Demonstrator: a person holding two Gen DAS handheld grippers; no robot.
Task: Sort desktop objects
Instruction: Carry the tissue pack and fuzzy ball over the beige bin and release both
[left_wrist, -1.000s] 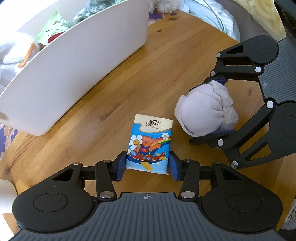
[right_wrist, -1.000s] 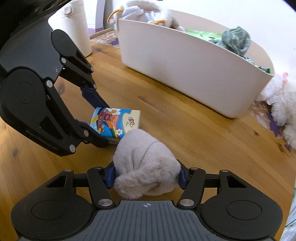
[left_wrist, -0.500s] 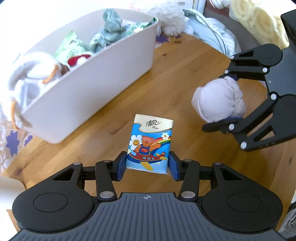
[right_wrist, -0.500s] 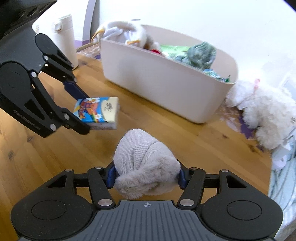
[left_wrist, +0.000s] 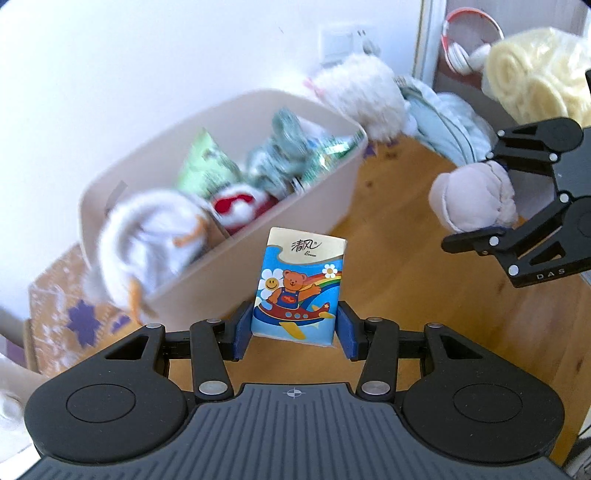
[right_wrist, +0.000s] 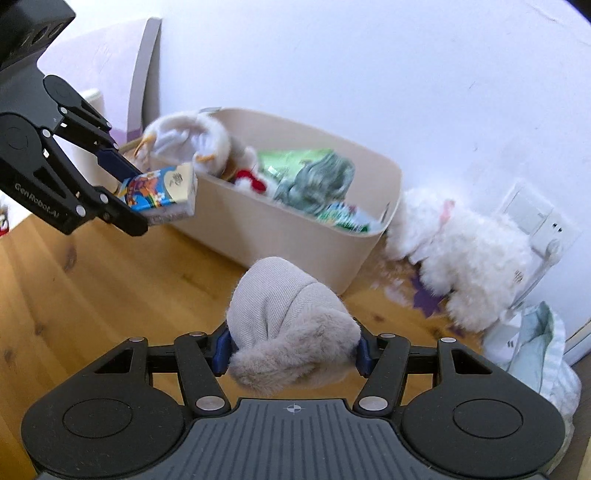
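Note:
My left gripper is shut on a tissue pack with a cartoon bear, held in the air just before the near wall of the cream storage bin. The pack also shows in the right wrist view, beside the bin's left end. My right gripper is shut on a rolled grey fuzzy sock, held above the wooden table to the right of the bin; the sock shows in the left wrist view too.
The bin holds a white plush toy, green packets, a teal cloth and a red item. A white plush lies right of the bin by the wall. Bedding lies past the table's far edge.
Both grippers have risen off the table with their objects and tilted up, so the bin's inside and the wall now show. The tissue pack has moved closer to the bin.

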